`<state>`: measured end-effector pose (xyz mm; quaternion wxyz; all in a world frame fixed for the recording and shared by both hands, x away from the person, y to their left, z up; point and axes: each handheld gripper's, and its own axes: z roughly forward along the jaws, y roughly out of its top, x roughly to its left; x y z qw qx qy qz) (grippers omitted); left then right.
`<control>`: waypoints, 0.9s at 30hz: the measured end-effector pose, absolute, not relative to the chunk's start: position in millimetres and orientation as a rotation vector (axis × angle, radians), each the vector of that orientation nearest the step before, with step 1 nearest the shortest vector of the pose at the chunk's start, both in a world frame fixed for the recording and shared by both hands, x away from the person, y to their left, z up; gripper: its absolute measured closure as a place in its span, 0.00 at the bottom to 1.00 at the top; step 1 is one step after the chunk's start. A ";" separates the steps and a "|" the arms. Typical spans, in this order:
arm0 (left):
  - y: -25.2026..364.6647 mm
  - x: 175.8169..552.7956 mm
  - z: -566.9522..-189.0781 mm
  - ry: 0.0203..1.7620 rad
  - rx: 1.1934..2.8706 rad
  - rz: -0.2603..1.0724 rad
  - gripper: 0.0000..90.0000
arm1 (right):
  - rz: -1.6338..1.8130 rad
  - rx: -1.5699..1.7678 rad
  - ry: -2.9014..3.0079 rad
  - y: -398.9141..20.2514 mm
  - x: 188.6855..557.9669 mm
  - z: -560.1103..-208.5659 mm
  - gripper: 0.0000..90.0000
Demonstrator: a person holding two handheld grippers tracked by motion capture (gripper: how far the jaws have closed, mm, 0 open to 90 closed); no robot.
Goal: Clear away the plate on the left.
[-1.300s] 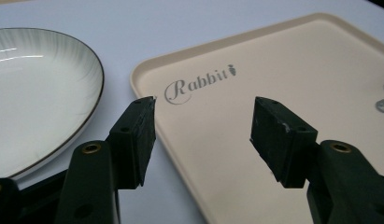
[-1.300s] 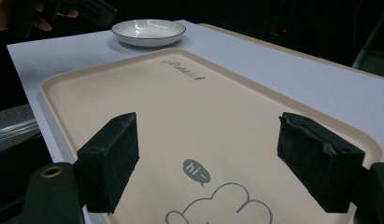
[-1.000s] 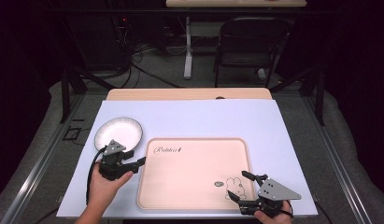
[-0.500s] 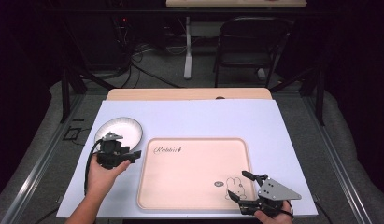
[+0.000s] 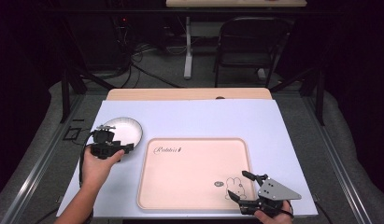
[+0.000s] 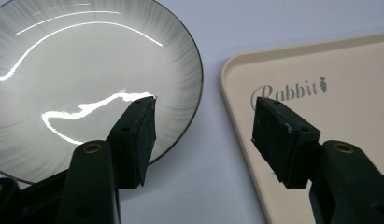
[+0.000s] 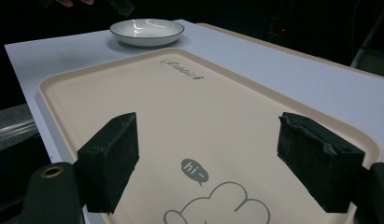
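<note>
Left gripper view: fingers (image 6: 133, 135) just opened wide, nothing between, over plate (image 6: 63, 60) near desk's left edge; straddle rim squarely, then clamp.

A pale blue sheet (image 5: 203, 119) covers the counter (image 5: 189, 94), whose tan wooden edge shows along the sheet's far side at mid-frame. Behind it, in the upper right of the high view, a dark folding chair (image 5: 248, 44) stands on the grey floor (image 5: 157, 74). A white table leg (image 5: 188, 51) rises at upper centre, and black cables (image 5: 133, 58) trail across the floor in the upper left. Metal rails (image 5: 35, 158) run along both lower sides.
</note>
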<state>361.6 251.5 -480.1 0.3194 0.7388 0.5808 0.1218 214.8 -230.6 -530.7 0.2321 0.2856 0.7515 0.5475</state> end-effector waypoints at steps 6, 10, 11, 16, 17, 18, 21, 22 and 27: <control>260.0 369.1 -477.1 1.576 1.918 0.311 0.44 | 1.504 0.784 2.065 -230.8 215.0 -530.7 0.22; 268.3 375.3 -473.1 1.617 1.897 0.317 0.44 | 1.503 0.782 2.067 -230.8 214.8 -530.6 0.22; 270.7 376.7 -472.3 1.626 1.895 0.318 0.44 | 1.504 0.782 2.067 -230.8 214.8 -530.6 0.22; 282.2 382.5 -469.6 1.687 1.861 0.299 0.44 | 1.503 0.783 2.065 -230.8 215.1 -530.7 0.22; 287.4 384.4 -469.1 1.708 1.850 0.298 0.44 | 1.502 0.782 2.067 -230.7 214.9 -530.7 0.22; 289.9 385.0 -468.7 1.716 1.844 0.297 0.44 | 1.501 0.782 2.068 -230.7 214.9 -530.7 0.22; 294.6 386.3 -468.6 1.730 1.831 0.301 0.44 | 1.501 0.783 2.067 -230.7 215.0 -530.7 0.22; 297.8 387.3 -468.9 1.745 1.824 0.306 0.44 | 1.501 0.782 2.067 -230.6 215.1 -530.7 0.22; 305.7 389.9 -467.9 1.779 1.786 0.276 0.44 | 1.501 0.783 2.066 -230.7 215.0 -530.7 0.22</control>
